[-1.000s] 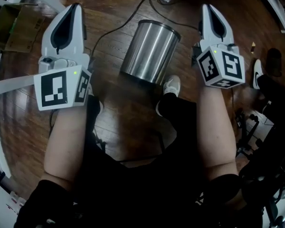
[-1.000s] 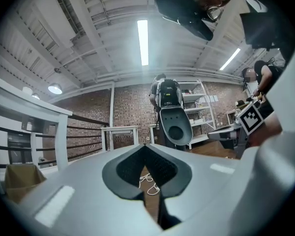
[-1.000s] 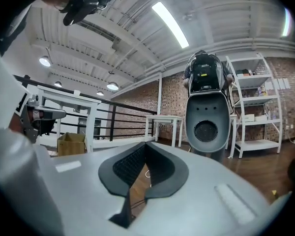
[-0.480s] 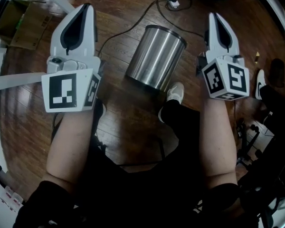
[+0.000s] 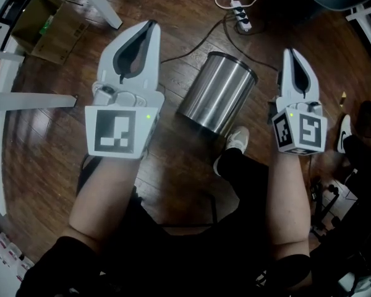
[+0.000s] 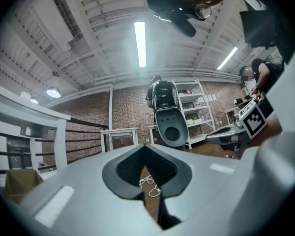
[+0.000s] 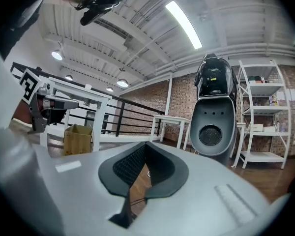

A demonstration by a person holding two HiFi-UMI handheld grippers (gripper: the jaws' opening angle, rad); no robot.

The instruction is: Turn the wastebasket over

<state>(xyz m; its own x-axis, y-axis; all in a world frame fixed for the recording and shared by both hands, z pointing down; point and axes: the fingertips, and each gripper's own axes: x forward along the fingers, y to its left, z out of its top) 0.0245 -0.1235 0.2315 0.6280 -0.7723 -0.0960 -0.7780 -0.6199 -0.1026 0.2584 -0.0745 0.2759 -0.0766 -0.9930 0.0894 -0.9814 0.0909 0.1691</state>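
A shiny metal wastebasket (image 5: 217,91) stands on end on the dark wooden floor, between my two grippers in the head view. My left gripper (image 5: 149,26) is held in the air to its left, its white jaws closed tip to tip with nothing in them. To the right of the wastebasket, my right gripper (image 5: 295,53) is likewise shut and empty. Neither touches the wastebasket. The left gripper view shows its jaw tips (image 6: 145,145) meeting, and the right gripper view shows the same (image 7: 146,143). No wastebasket appears in either gripper view.
A cardboard box (image 5: 49,26) sits at the far left by white table legs (image 5: 96,2). A power strip with white cables (image 5: 241,14) lies beyond the wastebasket. The person's shoe (image 5: 237,142) rests just in front of it. A grey chair-like shell (image 7: 214,127) and shelves stand ahead.
The head view has shifted, so everything sits lower and further right in the picture. Both grippers stay shut on either side of the wastebasket, which has not moved on the floor.
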